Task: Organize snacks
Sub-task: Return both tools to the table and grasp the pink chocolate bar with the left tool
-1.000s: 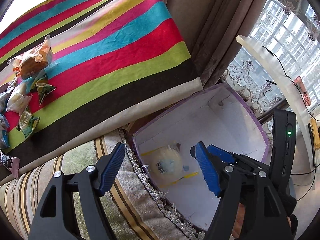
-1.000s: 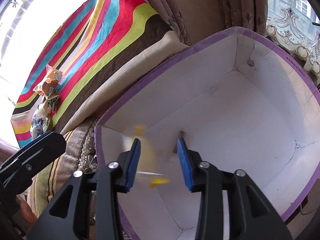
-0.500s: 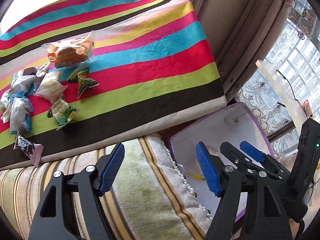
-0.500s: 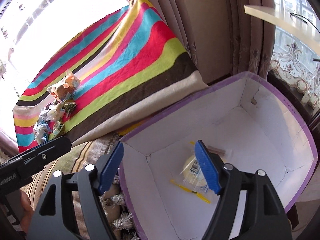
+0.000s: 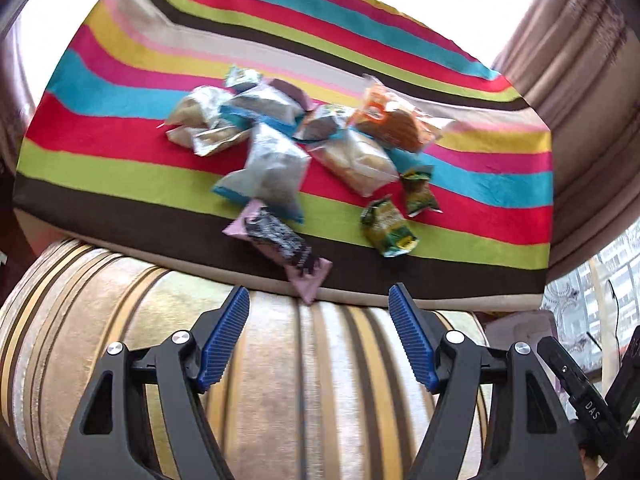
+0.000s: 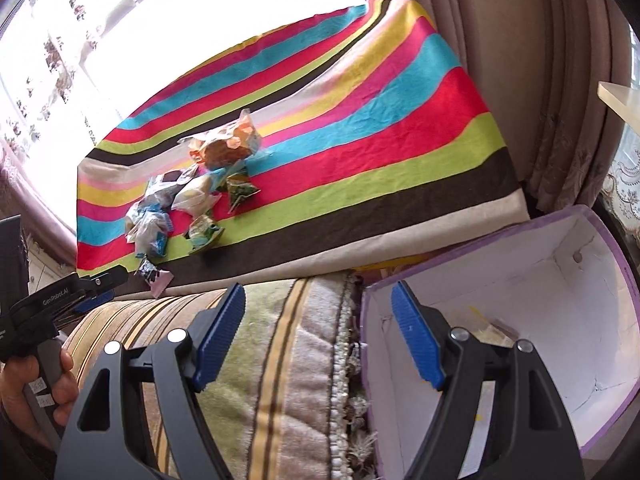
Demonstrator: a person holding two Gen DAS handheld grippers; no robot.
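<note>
Over the cushion, my left claw has swung away from the box to face the snacks heaped on the striped cloth. Both claws gape, empty; the right claw straddles the box rim. I judge one drop done, next pickup due.

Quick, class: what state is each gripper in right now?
Left gripper: open, holding nothing.
Right gripper: open, holding nothing.
</note>
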